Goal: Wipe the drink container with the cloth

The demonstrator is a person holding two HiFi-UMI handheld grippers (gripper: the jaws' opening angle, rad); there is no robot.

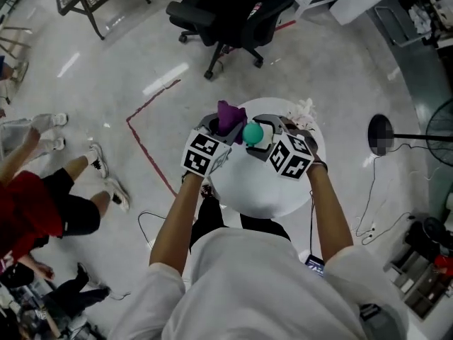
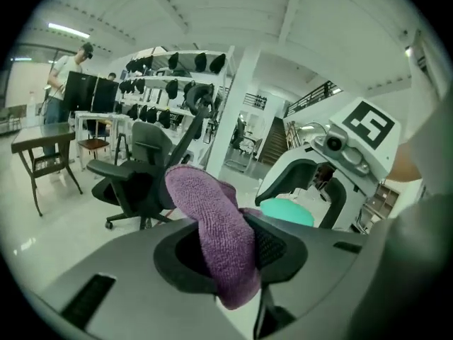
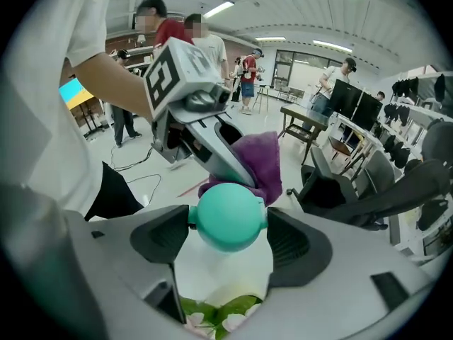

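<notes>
Drink container [image 3: 228, 214] clamped in downward-tilted right gripper [image 3: 230, 237]; left gripper [image 2: 226, 252] pinches cloth [image 2: 211, 214] alongside.

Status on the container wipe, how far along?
Done: both things are gripped. The left gripper is on the purple cloth and the right gripper is on the teal-topped drink container, above the white table. In hand: the cloth sits close beside the teal top; contact unclear. Left: the wipe itself, seemingly all of it.

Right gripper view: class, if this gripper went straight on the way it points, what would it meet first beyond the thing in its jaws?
Probably the purple cloth held by the left gripper, just past the teal drink container that the right gripper grips; how close they are is unclear.
</notes>
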